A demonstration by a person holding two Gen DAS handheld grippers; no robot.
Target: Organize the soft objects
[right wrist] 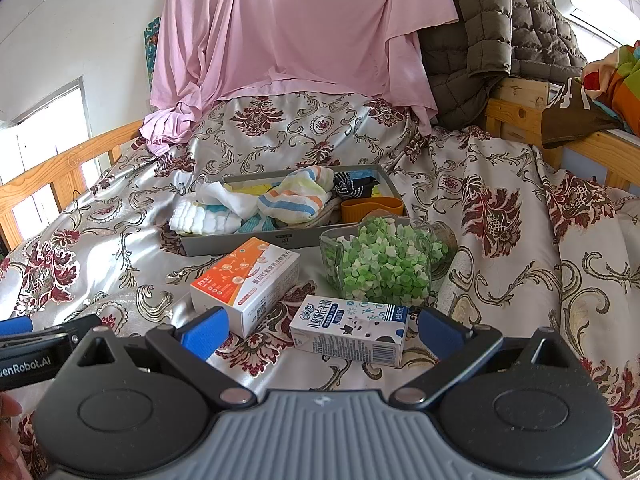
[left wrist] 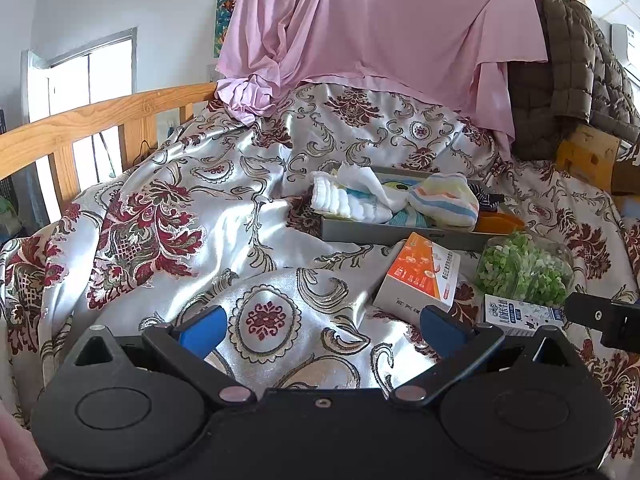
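Observation:
A grey tray (right wrist: 248, 241) lies on the bed and holds soft items: a white folded cloth (right wrist: 204, 218), a striped towel (right wrist: 298, 196) and a dark striped sock (right wrist: 352, 186). It also shows in the left wrist view (left wrist: 400, 236), with the white cloth (left wrist: 348, 200) and striped towel (left wrist: 448, 198) in it. My left gripper (left wrist: 324, 326) is open and empty over the bedspread, in front of and to the left of the tray. My right gripper (right wrist: 322, 330) is open and empty just above a small milk carton (right wrist: 352, 330).
An orange-and-white box (right wrist: 244, 280) and a glass bowl of green paper stars (right wrist: 384, 264) lie in front of the tray. An orange cup (right wrist: 372, 208) sits at the tray's right end. A pink sheet (right wrist: 304, 32) and a brown quilted jacket (right wrist: 492, 32) hang behind. Wooden bed rails (left wrist: 100, 120) run along the left.

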